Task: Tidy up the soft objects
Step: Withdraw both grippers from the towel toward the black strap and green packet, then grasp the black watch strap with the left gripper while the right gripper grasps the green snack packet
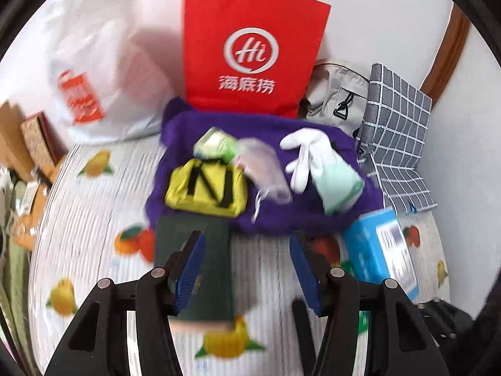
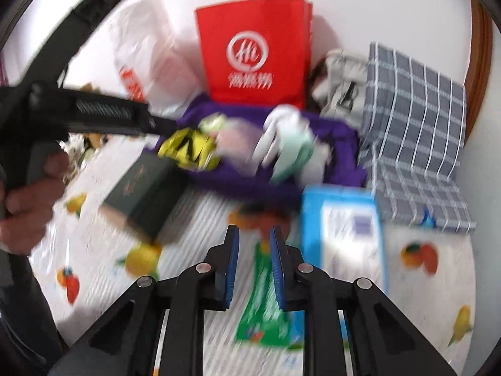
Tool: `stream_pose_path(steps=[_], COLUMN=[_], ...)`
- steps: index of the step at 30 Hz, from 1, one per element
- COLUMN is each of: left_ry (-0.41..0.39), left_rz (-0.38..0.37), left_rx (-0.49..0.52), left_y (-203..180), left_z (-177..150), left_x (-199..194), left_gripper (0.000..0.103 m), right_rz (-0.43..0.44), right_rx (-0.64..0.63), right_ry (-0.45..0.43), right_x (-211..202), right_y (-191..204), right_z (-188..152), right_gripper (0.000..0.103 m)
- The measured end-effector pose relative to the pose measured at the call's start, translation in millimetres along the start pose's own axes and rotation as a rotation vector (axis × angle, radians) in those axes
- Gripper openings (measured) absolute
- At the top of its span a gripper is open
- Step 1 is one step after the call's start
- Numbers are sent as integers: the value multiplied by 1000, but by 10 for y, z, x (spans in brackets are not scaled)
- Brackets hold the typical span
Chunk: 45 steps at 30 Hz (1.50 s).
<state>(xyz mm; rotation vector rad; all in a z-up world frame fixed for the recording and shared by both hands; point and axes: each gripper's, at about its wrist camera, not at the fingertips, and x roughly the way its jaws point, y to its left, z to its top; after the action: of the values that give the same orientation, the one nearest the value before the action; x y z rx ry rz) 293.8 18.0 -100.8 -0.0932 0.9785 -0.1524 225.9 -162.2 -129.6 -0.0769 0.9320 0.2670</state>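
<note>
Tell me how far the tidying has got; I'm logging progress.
Little looks done: the glove, yellow pouch and mint cloth lie loose on the purple fabric, none visibly bagged. In hand: nothing; the left gripper is open, the right gripper narrowly open over a green packet. Left: sorting the whole pile; the red bag stands behind.

Item count, both views combined:

- One red paper carrier bag (image 1: 255, 53) with white logo.
- One white plastic shopping bag (image 1: 94, 72) with orange print.
- One purple fabric item (image 1: 313, 213).
- One yellow pouch (image 1: 206, 188) with black straps.
- One white glove (image 1: 305, 153).
- One dark green rectangular booklet (image 1: 194, 250).
- One blue rectangular box (image 1: 380, 247).
- One grey checked cloth (image 1: 397, 125).
- One grey fabric bag (image 1: 336, 94) with a black buckle.
- One green flat packet (image 2: 266, 307).
- Two grippers: left gripper (image 1: 247, 266), right gripper (image 2: 254, 263).

Other small items are too blurred to count.
</note>
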Motion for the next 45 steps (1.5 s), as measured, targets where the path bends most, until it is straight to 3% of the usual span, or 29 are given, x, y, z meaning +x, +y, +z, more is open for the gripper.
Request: stream_pose_path(steps=[8, 18, 25, 33, 36, 40, 42, 44, 45], left_ry=[-42, -21, 17, 76, 87, 118, 132, 140, 140], left_rz=[10, -29, -28, -36, -26, -41, -68, -77, -75], left_rx=[-5, 17, -7, -68, -82, -92, -93, -85, -80], left_y=[268, 310, 381, 488, 501, 469, 438, 381, 354], left_z=[-732, -1096, -1186, -1365, -1439, -1491, -1500, -1506, -1512], left_x=[-314, -249, -153, -142, -148, -123, -115, -118, -118], left_gripper=[54, 54, 54, 54, 54, 54, 54, 54, 54], right_rz=[-129, -203, -175, -99, -60, -41, -47, -52, -57], right_rx=[-39, -25, -1, 30, 59, 47, 63, 81, 91], right_ry=[37, 55, 47, 75, 117, 109, 94, 74, 66], right_x=[215, 537, 472, 108, -139, -269, -286, -268, -253], right_y=[232, 205, 186, 277, 244, 206, 145, 81, 50], right_z=[-520, -650, -700, -934, -1184, -1365, -1398, -1400, -1397], right_gripper=[20, 21, 10, 9, 9, 14, 24, 42, 43])
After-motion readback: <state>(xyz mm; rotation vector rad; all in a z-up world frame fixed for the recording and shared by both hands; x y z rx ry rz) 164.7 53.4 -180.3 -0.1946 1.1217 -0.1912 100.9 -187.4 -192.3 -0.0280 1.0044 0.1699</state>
